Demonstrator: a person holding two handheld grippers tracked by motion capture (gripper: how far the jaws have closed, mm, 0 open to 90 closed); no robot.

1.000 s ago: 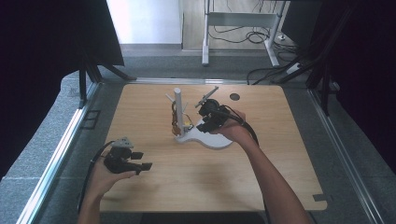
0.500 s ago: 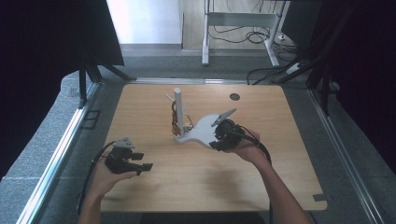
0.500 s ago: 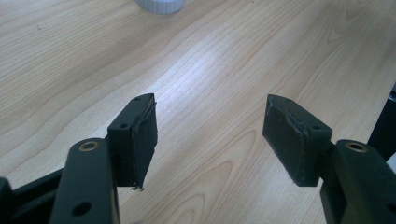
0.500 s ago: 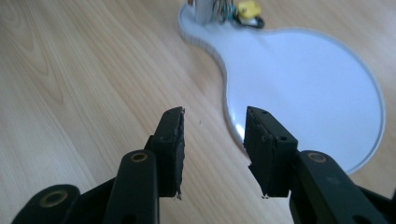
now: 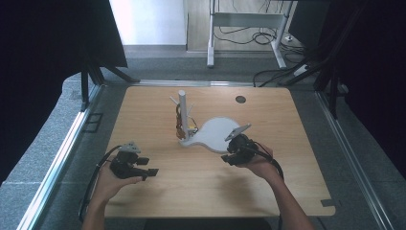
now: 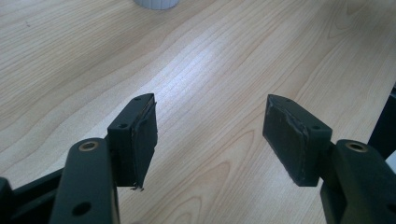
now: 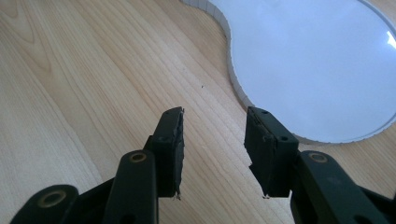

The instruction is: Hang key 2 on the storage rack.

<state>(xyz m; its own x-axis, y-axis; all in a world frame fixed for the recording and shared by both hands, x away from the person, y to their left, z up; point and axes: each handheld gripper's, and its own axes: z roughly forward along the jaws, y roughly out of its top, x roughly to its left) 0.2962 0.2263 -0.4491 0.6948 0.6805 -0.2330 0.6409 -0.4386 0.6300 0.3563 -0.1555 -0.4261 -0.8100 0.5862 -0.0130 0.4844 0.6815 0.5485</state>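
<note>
Currently: both grippers empty near the white stand.
Right gripper rests low over the table, jaws parted with nothing between them, beside the stand's rounded base. Left gripper hovers well apart, jaws wide and empty. The post carries small items. Judged: approach the post level, centre the jaws, close gently.

White stand base, pale wood-grain table, black jaws on both grippers.
</note>
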